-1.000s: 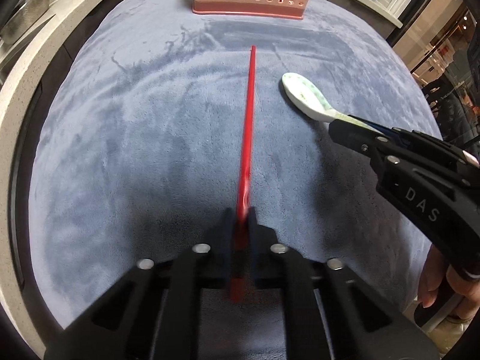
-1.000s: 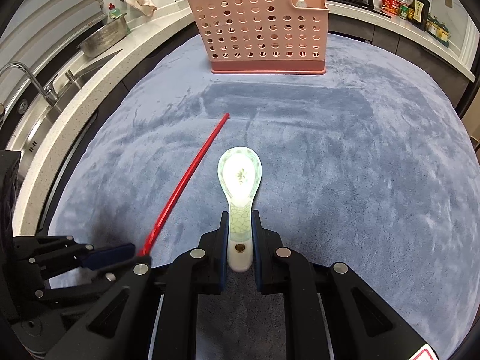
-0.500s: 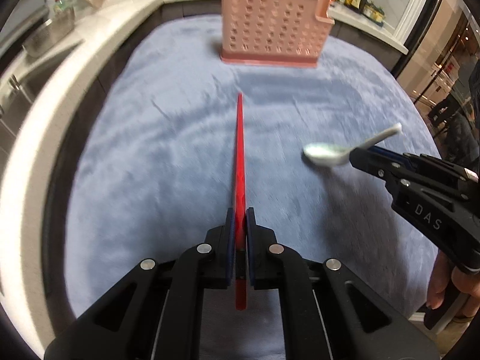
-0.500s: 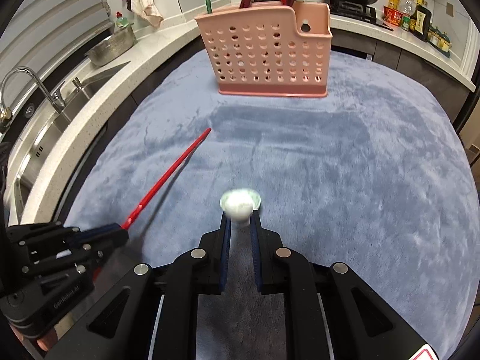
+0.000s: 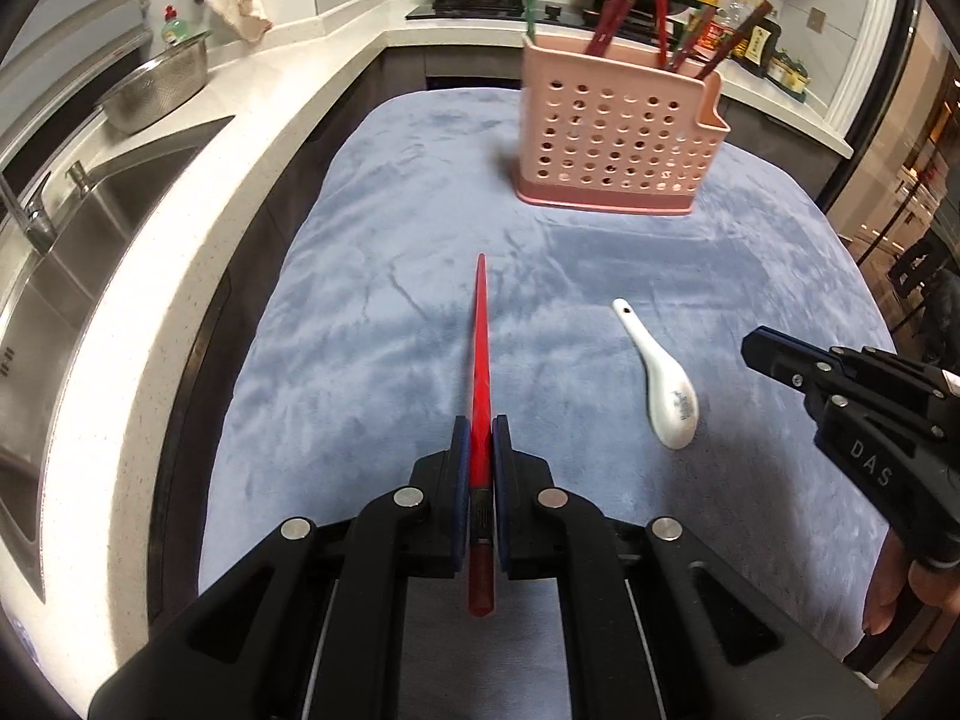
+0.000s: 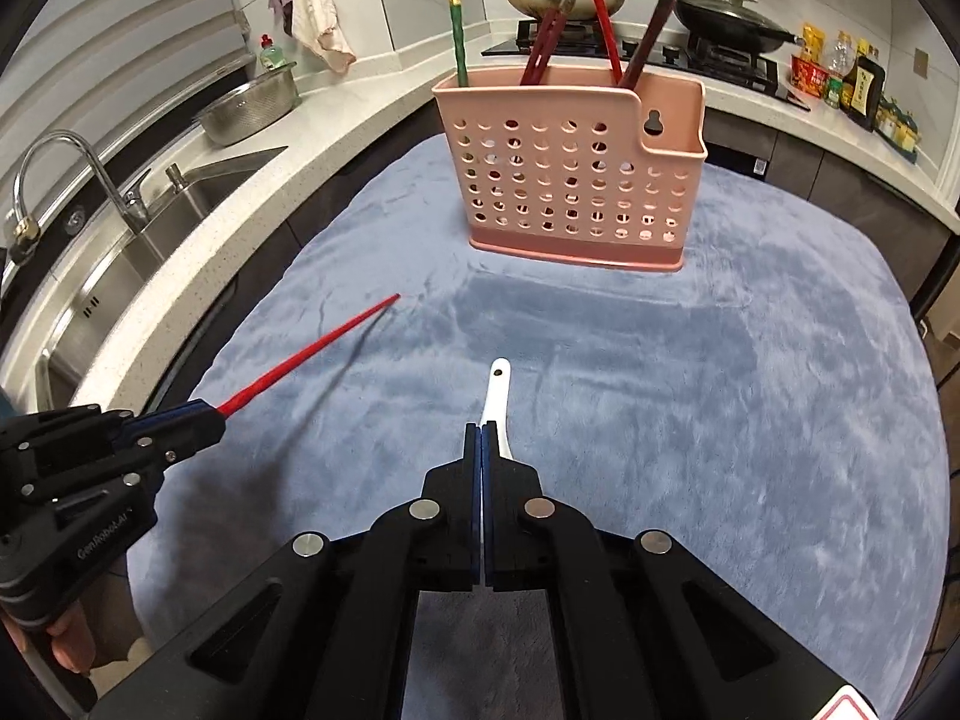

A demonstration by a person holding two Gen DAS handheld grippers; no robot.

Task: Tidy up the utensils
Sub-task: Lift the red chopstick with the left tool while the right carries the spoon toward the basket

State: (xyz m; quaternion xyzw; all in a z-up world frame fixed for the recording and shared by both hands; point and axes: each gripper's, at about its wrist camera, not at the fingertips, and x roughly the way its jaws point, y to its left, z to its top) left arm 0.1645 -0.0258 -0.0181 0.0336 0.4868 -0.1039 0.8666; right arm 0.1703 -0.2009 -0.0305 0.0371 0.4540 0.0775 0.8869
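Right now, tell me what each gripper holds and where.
Left gripper: the red chopstick, clamped near its thick end. Right gripper: nothing; its jaws have just closed empty, and the spoon lies on the cloth.

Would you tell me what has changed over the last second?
The spoon slipped out of the right gripper, flipped, and now lies on the cloth; the jaws have just closed on nothing. Both grippers rose. The left gripper still clamps the red chopstick; the pink rack is unmoved.

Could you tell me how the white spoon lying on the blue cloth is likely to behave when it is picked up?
The white spoon looks glazed and glossy, so it may slip between flat jaws. It appears ceramic: probably stiff, rather heavy for its size, and chippable if dropped.
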